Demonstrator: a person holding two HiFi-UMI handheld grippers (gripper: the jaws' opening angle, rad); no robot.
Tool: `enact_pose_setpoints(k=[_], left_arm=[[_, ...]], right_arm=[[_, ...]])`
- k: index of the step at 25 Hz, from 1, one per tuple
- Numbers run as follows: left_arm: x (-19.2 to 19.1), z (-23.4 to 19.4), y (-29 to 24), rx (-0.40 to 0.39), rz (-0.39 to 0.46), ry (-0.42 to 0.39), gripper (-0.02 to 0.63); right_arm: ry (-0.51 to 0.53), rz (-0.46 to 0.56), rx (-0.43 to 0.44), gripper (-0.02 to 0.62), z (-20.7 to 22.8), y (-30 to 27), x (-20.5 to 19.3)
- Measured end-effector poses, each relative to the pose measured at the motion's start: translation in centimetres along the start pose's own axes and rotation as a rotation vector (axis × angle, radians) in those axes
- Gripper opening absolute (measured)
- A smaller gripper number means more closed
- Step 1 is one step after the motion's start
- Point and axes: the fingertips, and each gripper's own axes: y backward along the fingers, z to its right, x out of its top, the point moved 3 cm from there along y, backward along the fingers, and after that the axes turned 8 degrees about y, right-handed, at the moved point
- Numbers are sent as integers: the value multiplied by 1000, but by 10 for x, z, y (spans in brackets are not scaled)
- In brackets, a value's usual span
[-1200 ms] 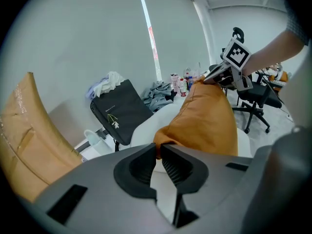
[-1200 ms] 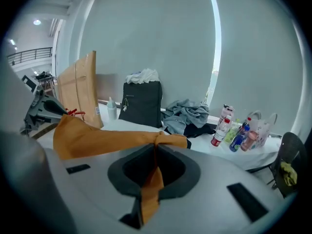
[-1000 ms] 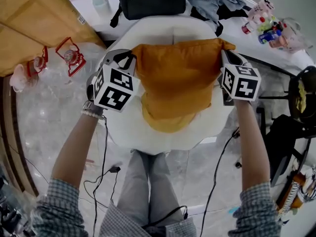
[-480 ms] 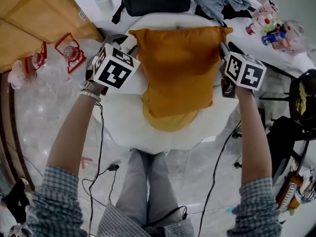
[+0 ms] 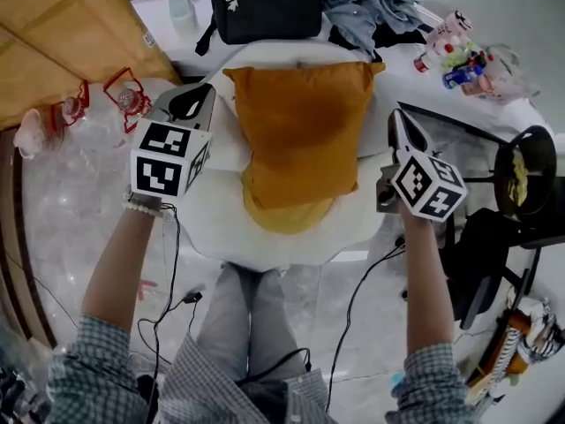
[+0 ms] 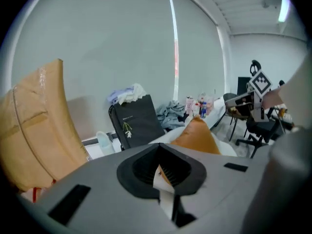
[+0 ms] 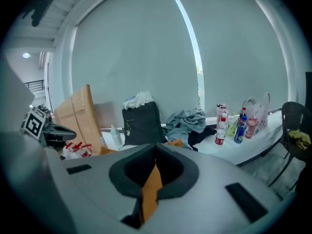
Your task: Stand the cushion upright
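1. Found the white chair (image 5: 212, 228) beneath the cushion (image 5: 296, 140), with its backrest just behind the cushion's top edge.
2. Saw the cushion propped on its lower edge and leaning against that backrest; judged the standing-up step done, or all but done.
3. Noted the left gripper (image 5: 192, 102) near the cushion's left edge and the right gripper (image 5: 396, 126) near its right edge, both clear of the fabric.
4. Read both pairs of jaws as pressed together, having just closed, with nothing caught between them.
5. Judged the next move a check: watching the cushion for a slump and, if needed, nudging its upper corners back toward the backrest.
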Motion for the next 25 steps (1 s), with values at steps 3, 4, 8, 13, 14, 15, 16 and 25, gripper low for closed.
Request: enact_pose_setpoints(k=[3, 4, 8, 13, 14, 15, 16, 25], left_arm=[[26, 25, 39, -74, 90, 38, 8], [33, 33, 53, -101, 113, 41, 8], [56, 60, 109, -199, 152, 65, 8], [83, 77, 169, -262, 197, 111, 8], [88, 79, 180, -279, 201, 136, 8], [92, 81, 191, -298, 204, 168, 8], [96, 83, 201, -315, 210, 200, 8], [120, 122, 271, -359, 229, 134, 8]], right_arm=[[13, 48, 57, 8, -14, 40, 21], [26, 61, 73, 6, -18, 54, 29], [78, 114, 92, 8, -32, 110, 58], [111, 158, 93, 6, -46, 173, 87], [123, 165, 92, 6, -49, 184, 93], [134, 173, 90, 6, -52, 194, 99], [142, 183, 86, 7, -54, 205, 104], [161, 258, 27, 6, -81, 281, 130]])
